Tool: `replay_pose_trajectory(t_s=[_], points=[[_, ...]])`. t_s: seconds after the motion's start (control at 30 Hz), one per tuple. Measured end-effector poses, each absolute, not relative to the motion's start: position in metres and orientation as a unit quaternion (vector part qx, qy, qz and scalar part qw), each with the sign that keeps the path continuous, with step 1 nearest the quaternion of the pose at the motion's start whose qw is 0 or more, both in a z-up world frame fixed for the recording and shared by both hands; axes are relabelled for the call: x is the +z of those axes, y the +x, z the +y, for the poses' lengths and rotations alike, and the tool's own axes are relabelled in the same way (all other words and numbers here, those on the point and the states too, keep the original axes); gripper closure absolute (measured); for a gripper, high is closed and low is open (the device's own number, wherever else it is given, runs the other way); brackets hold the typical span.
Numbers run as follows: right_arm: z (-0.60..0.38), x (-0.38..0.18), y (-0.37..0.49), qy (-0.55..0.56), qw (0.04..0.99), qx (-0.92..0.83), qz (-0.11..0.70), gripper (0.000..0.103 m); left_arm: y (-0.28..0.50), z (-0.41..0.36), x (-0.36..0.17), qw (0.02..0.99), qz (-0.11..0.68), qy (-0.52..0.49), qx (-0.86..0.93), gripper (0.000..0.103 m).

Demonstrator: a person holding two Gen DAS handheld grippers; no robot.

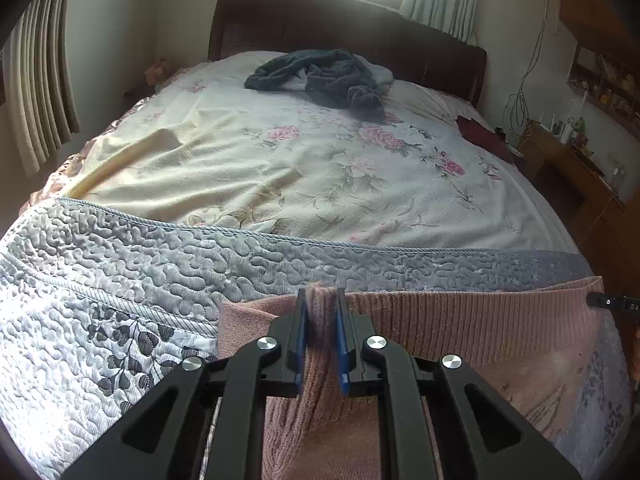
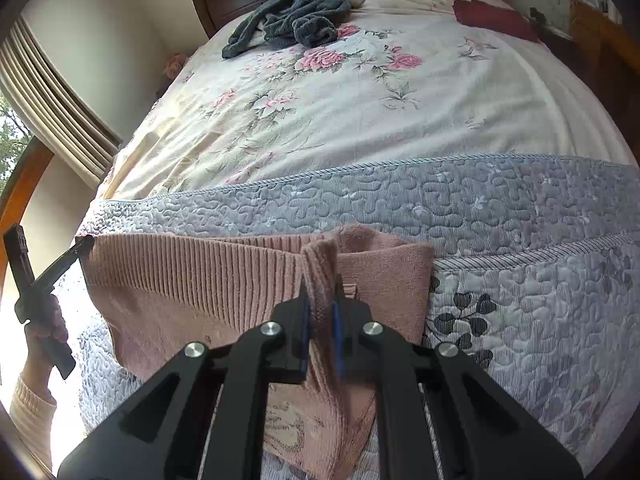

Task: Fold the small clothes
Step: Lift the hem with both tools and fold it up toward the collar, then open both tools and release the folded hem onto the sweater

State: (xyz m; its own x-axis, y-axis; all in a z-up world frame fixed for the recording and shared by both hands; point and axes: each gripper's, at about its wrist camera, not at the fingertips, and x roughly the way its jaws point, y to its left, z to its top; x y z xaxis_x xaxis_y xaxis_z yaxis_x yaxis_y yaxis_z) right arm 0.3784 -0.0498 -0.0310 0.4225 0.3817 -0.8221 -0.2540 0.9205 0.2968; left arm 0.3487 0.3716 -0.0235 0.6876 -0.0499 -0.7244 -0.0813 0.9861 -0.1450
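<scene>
Both my left claw and right claw pinch the pink sweater; I'd probably carry its hem evenly toward twelve o'clock across the bed.

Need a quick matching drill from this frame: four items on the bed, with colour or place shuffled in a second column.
Column 1:
1. knitted sweater
2. fleece garment
3. quilted bedspread
4. folded cloth

Column 2:
A. dark red, far right side of the bed
B. grey-blue, covering the near end of the bed
C. pink, pinched in both the left claw and the right claw
D. dark grey, crumpled by the headboard

Pairs: 1-C, 2-D, 3-B, 4-A
</scene>
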Motion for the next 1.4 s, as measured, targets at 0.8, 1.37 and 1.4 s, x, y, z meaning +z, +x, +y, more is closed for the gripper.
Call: replay_pose_trajectory(t_s=[0.8,1.37,1.4], points=[[-0.053,-0.122,0.404,0.068,0.812,0.134,0.564,0.061,0.369,0.388,-0.114,0.886,0.449,-0.067,0.090,0.058],[-0.059,-0.147,0.251,0.057,0.763,0.194,0.614,0.096,0.245,0.325,-0.144,0.850,0.525,-0.045,0.016,0.044],[-0.060,-0.142,0.250,0.052,0.766,0.186,0.613,0.097,0.244,0.325,-0.148,0.846,0.531,-0.043,0.017,0.044]])
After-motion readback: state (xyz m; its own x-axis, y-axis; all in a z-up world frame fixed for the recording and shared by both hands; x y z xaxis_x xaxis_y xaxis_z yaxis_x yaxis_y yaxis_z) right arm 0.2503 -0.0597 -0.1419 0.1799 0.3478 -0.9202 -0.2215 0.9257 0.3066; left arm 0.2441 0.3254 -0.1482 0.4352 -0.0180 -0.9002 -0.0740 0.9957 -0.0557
